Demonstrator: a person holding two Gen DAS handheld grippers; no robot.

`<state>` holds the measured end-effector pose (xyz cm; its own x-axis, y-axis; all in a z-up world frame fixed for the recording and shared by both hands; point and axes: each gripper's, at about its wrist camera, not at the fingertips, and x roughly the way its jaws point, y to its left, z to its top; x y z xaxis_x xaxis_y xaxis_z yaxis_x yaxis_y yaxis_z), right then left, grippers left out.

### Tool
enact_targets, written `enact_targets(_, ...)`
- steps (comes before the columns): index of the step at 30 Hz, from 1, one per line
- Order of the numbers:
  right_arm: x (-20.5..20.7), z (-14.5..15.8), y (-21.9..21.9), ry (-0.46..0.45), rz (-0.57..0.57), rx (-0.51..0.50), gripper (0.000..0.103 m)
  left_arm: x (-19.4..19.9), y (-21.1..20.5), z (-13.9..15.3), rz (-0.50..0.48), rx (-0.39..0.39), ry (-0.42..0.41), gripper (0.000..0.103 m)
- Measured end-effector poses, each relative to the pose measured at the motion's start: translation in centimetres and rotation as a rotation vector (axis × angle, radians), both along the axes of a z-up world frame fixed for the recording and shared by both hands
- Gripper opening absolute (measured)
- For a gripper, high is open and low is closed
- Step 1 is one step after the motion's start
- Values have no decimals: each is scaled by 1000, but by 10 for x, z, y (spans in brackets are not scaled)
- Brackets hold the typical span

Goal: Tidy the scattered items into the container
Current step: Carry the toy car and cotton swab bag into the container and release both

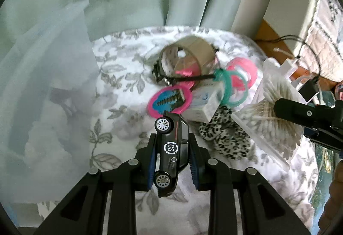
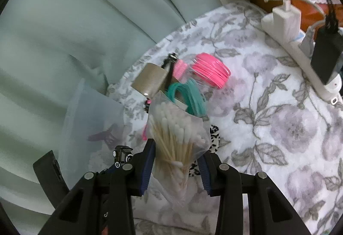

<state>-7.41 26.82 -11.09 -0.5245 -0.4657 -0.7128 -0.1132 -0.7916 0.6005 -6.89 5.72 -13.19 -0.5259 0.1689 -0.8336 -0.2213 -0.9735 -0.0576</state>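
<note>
Two loads: toy car [image 1: 172, 152] pinched by left gripper [image 1: 171, 162]; bag of cotton swabs [image 2: 178, 136] pinched by right gripper [image 2: 176, 165].
Left fingers: pressed onto roof and underside of the car, blue pads [image 1: 151, 167] against its body; nose pointing away from the fingertips, rear wheel down between the finger bases.
Right fingers: closed on the bag's lower part, swab stems bunched between the pads [image 2: 148, 167], swab heads fanning out beyond the fingertips.
Container: translucent plastic bin [image 1: 51, 76], left of the left fingers and well above their base; in the right wrist view, left of the fingers [image 2: 94, 119].
Step in hand, judged: carrying both loads to the bin.
Doing it well: keep grip firm on the smooth car; swing left, over the rim, before releasing; take hands in turn to avoid crowding the opening.
Risk: thin bag film likely to slip or sag; better lowered inside than dropped.
Car's look: black diecast, glossy, white spoked wheels, round "CS" badge on the door, thin red stripe.
Remaining beyond the fingertips: tape roll [image 1: 193, 52], pink coil [image 1: 243, 73], teal coil [image 1: 230, 89], small white box [image 1: 205, 104], leopard-print cloth [image 1: 223, 136], pink-rimmed comb [image 1: 170, 99], all on the floral cloth [image 1: 120, 76].
</note>
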Motion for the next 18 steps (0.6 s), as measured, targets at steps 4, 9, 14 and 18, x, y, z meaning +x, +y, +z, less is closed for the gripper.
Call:
enact_targets(4,13,24,-3,52,7,11,40,14,-8,22,4,20,50,28)
enact_targets(9,26,53,-14,118,27,23,38,33,-20,51,21,47,114,28)
enact_targets(14,40,78,-30,178,62,36,37,46,-36,74,40,70,176,28)
enact_targets(18,50,96,-43,222,90,47,36,54,-50,88,56,90,218,28)
